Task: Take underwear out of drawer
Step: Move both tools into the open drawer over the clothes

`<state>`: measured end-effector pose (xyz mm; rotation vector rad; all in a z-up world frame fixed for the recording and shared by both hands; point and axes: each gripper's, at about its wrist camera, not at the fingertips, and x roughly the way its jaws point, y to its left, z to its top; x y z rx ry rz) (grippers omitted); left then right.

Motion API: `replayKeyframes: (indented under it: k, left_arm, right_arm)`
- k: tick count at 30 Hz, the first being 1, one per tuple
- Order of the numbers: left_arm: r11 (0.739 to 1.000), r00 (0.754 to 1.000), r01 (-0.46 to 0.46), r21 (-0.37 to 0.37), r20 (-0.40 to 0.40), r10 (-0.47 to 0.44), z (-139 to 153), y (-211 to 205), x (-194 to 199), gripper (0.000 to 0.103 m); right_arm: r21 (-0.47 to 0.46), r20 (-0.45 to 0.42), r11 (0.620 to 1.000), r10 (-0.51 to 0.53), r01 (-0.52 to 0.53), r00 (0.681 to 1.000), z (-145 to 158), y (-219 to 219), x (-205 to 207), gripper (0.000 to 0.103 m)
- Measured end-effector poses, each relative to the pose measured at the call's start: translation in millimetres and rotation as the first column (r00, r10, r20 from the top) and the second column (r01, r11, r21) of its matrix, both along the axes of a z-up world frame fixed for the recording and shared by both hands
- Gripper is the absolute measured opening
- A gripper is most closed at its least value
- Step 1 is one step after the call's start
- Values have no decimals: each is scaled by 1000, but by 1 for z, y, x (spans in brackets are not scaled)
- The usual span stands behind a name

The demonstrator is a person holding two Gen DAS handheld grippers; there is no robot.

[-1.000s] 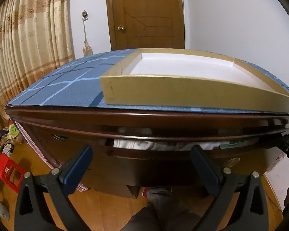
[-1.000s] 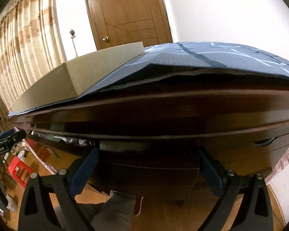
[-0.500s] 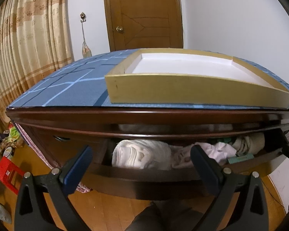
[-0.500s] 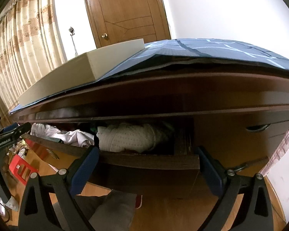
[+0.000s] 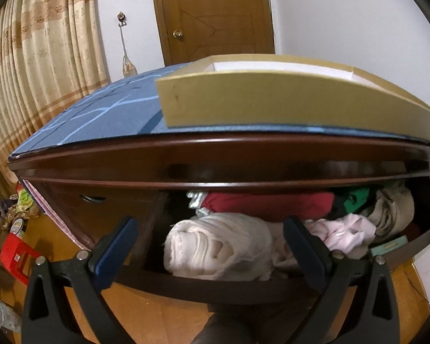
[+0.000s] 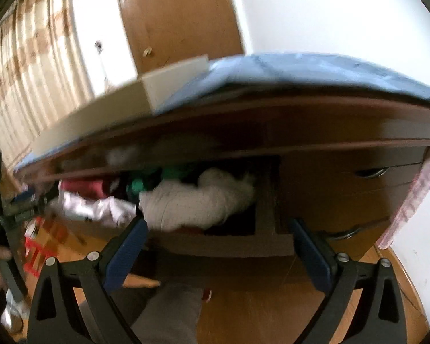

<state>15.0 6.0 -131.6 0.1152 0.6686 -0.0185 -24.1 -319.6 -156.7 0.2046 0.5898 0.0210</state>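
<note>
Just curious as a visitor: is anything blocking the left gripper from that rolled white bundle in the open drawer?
Only the drawer's front wall lies low before the white bundle; the left gripper is open and nothing else visible intervenes.

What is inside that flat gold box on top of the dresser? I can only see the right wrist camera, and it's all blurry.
Observer: The left wrist view shows that the shallow gold cardboard box has no lid and is white inside. Its floor is hidden from here.
Operator: What's at the other end of the drawer?
Observer: A rolled cream-white cloth bundle lies in the left front corner of the open dark wooden drawer.
Operator: Is the other gripper holding anything?
Observer: No. The left gripper has its jaws wide apart and empty, in front of that bundle.
</note>
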Motion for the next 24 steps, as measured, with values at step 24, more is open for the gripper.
replayKeyframes:
  k: [24]
  left_arm:
    - [999, 997, -17, -46, -76, 14, -12, 10, 11, 103]
  right_arm:
    - [-126, -164, 991, 23, -45, 986, -4, 66, 58, 63]
